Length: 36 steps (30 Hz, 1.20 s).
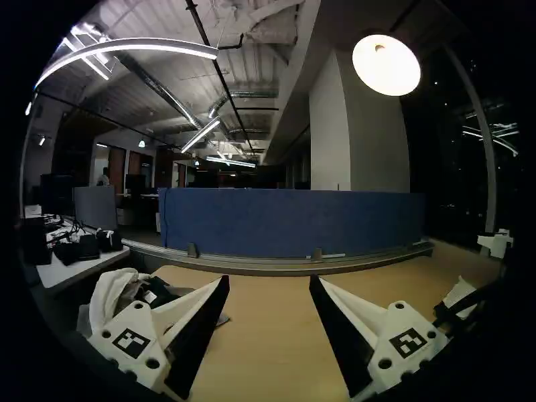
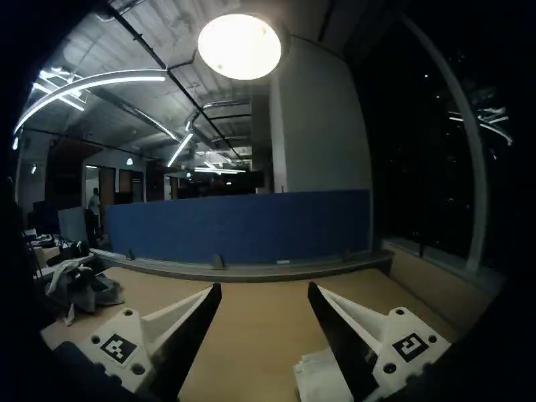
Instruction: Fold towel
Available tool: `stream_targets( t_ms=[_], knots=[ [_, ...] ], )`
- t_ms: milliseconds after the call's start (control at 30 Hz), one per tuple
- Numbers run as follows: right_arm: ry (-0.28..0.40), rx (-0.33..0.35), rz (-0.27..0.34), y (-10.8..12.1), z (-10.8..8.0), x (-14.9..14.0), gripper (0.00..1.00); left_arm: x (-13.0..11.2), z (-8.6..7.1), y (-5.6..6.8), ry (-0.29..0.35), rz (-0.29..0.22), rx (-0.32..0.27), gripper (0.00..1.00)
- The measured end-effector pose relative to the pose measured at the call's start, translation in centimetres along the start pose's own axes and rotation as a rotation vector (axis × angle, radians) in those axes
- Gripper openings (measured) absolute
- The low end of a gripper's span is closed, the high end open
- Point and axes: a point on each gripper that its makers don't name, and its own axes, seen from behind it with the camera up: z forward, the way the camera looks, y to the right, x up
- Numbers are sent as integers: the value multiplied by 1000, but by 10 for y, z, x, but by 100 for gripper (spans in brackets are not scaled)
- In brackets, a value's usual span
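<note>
While the left gripper (image 1: 268,280) and right gripper (image 2: 264,287) are hovering over the bench (image 1: 268,348), their fingers are standing wide apart, gripping nothing.
A white towel (image 2: 320,376) is lying at the right gripper view's lower edge, partly behind one finger; its long axis and heading cannot be told. A crumpled cloth heap (image 2: 80,288) is sitting at the bench's left.

You're looking into a dim open-plan office.
Before you, a wooden desk (image 1: 268,321) meets a blue partition (image 1: 288,221); a round ceiling lamp (image 1: 386,65) glows by a grey column (image 1: 355,134), beside dark windows (image 2: 429,167).
</note>
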Motion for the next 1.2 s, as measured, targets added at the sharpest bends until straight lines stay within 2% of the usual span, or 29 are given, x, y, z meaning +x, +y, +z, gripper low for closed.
stream_targets(
  t_ms=[200,400,767,1000,1200],
  knots=[
    [-11,3,-13,-7,5,-4,100,-5,5,-6,4,34,6,88],
    [-11,11,-3,-13,8,-6,100,-16,9,-5,24,90,6,88],
    [-59,-3,-24,-8,3,-25,100,-70,15,-4,16,184,4,88],
    [-66,-44,-16,6,6,-33,100,-105,12,-13,17,138,18,88],
    [-55,-29,-52,-5,16,-36,100,-125,14,-14,32,118,24,88]
  ],
)
